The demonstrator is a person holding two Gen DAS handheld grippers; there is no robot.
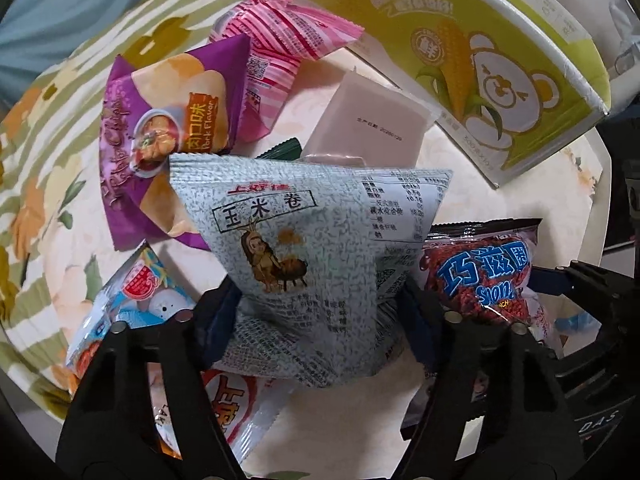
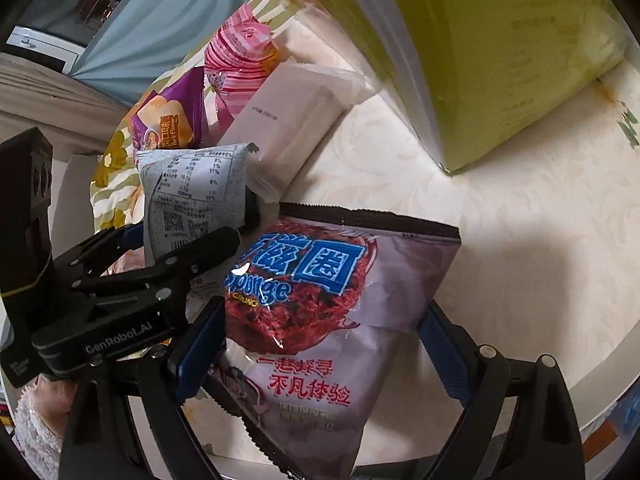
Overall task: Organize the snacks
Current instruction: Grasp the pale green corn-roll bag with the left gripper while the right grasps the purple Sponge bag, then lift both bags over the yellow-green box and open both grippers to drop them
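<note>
My left gripper (image 1: 316, 312) is shut on a grey-green corn-roll snack bag (image 1: 304, 256) and holds it above the table; the bag also shows in the right wrist view (image 2: 196, 200), with the left gripper (image 2: 192, 256) clamped on it. My right gripper (image 2: 320, 344) is shut on a purple-red Sponge Crunch bag (image 2: 332, 312), which also shows in the left wrist view (image 1: 484, 272). Beyond lie a purple potato-chip bag (image 1: 160, 140), a pink striped packet (image 1: 276, 44) and a pale pink flat packet (image 1: 368, 120).
A yellow-green corn carton (image 1: 480, 52) stands open at the back right, close to my right gripper's view (image 2: 500, 60). A blue-white packet (image 1: 132, 312) and a red-white packet (image 1: 240, 408) lie under the left gripper. The round table has a floral cloth (image 1: 52, 128).
</note>
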